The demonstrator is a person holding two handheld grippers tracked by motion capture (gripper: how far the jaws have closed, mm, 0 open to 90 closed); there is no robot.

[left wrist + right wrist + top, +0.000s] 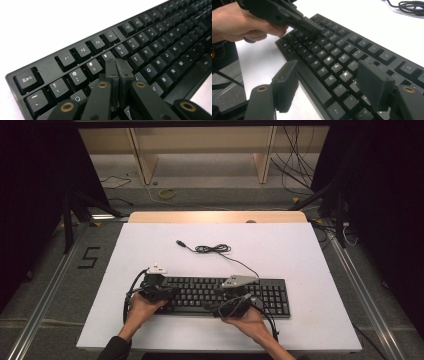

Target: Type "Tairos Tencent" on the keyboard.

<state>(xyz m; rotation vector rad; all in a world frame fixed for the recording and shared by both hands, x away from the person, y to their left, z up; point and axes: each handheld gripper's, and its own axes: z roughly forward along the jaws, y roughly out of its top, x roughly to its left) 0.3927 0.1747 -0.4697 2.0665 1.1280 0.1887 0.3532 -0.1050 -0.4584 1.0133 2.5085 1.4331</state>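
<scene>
A black keyboard (220, 295) lies flat near the front of the white table top (300, 260). My left gripper (169, 292) is over the keyboard's left end. In the left gripper view its jaws (117, 64) are pressed together with nothing between them, tips down at the keys (155, 50) just below the number row, near 4. My right gripper (220, 306) hangs over the keyboard's front edge near the middle. Seen from its own camera, the right gripper (329, 80) stands open, one jaw over the table and one over the keys (329, 60). That view also catches the left gripper (309, 25) farther off.
The keyboard's black cable (215, 249) lies coiled behind it, ending in a loose USB plug (180, 242). White table surface stretches behind and to the right of the keyboard. The hand (237, 22) that holds the left gripper is at the keyboard's left end.
</scene>
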